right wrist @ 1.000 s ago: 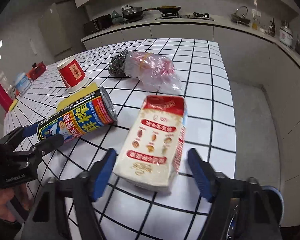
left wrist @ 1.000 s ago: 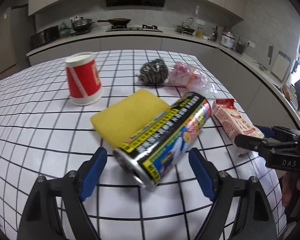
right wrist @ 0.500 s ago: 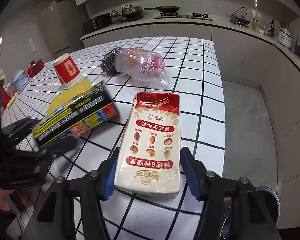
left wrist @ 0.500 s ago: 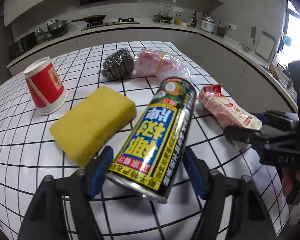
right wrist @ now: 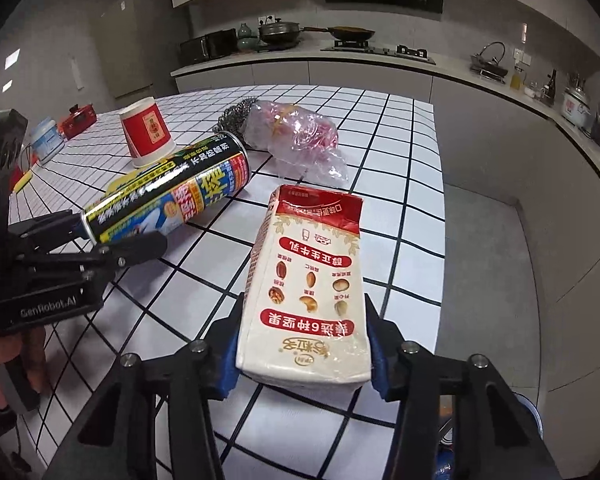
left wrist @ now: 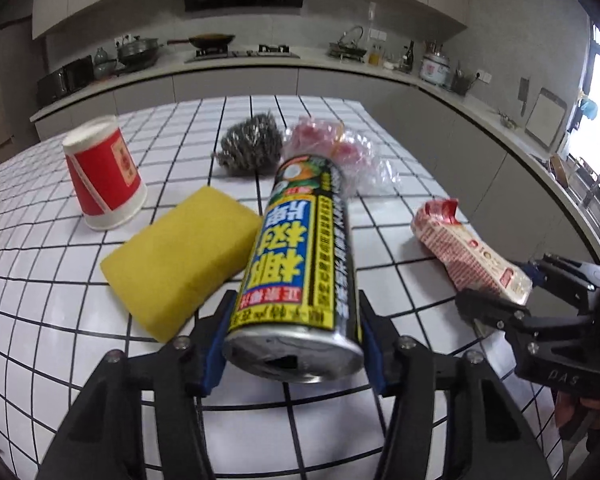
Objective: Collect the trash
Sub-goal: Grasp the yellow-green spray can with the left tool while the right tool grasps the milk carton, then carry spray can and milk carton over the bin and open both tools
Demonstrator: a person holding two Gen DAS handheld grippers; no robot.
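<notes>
A black, yellow and blue spray can (left wrist: 300, 240) lies on the checked table (left wrist: 40, 280), its base toward my left gripper (left wrist: 295, 308). The left jaws are closing and both blue pads press the can's sides. In the right wrist view the same can (right wrist: 172, 196) sits in the left gripper (right wrist: 112, 232). A white and red milk carton (right wrist: 308, 264) lies lengthwise in my right gripper (right wrist: 304, 308). The right jaws are closing too, with the pads against the carton's sides. The left wrist view shows that carton (left wrist: 468, 252) in the right gripper (left wrist: 516, 284).
On the table behind the can are a yellow sponge (left wrist: 180, 256), an upturned red paper cup (left wrist: 104, 176), a steel wool ball (left wrist: 250, 144) and a crumpled clear plastic bag (left wrist: 340, 152). The table's right edge (right wrist: 436, 200) drops to the floor. Kitchen counters run along the far wall.
The left jaws went from wide apart to pressing the spray can, which turned to lie along the gripper. The right jaws narrowed onto the carton.
</notes>
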